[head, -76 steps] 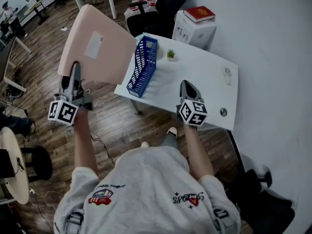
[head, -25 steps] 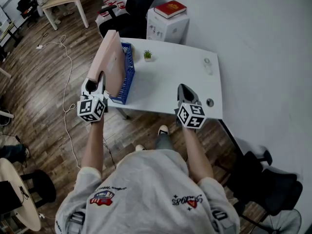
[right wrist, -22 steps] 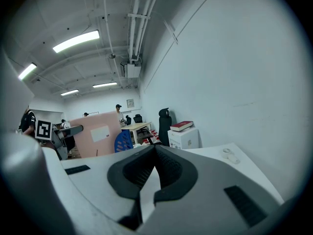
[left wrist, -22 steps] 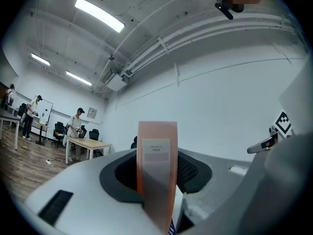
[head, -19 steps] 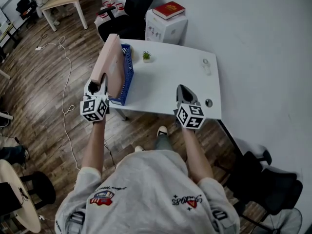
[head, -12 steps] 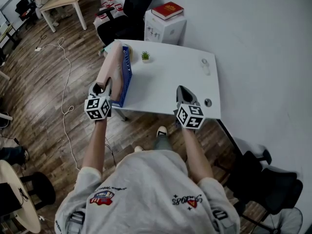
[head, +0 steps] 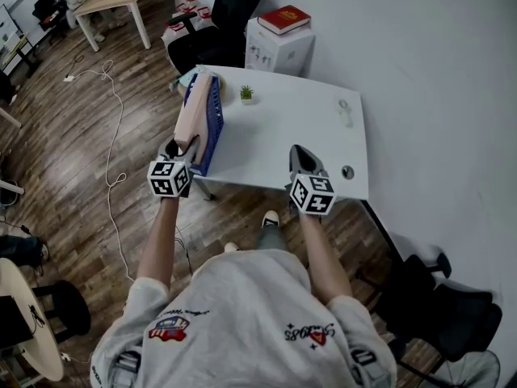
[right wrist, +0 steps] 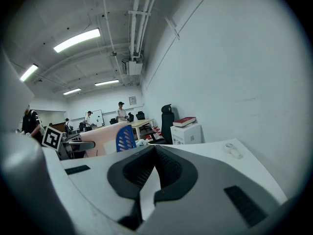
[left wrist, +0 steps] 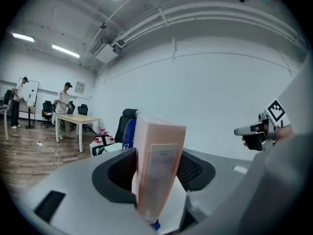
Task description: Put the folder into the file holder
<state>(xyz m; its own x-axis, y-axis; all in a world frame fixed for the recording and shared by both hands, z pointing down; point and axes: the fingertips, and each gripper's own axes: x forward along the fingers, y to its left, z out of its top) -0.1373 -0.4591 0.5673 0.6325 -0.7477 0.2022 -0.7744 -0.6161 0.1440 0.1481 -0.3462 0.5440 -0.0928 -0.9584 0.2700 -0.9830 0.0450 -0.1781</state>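
Note:
The pink folder (head: 192, 116) stands on edge inside the blue mesh file holder (head: 212, 128) at the left end of the white table (head: 283, 140). My left gripper (head: 182, 145) is at the folder's near end. In the left gripper view the folder (left wrist: 159, 165) still sits between the pads, and the jaws have just been opening, so my left gripper (left wrist: 156, 163) is open around it. A strip of the holder (left wrist: 128, 133) shows behind. My right gripper (head: 297, 153) hovers over the table's front edge, shut (right wrist: 152, 148) and holding nothing.
A small potted plant (head: 246, 94) stands just right of the holder. A small white item (head: 346, 110) and a round cap (head: 347, 171) lie near the table's right side. Behind the table are a white cabinet with a red book (head: 284, 18) and a black chair (head: 218, 31).
The folder has come down from a raised tilt into the file holder. My left gripper sank with it and its jaws spread. My right gripper stayed put.

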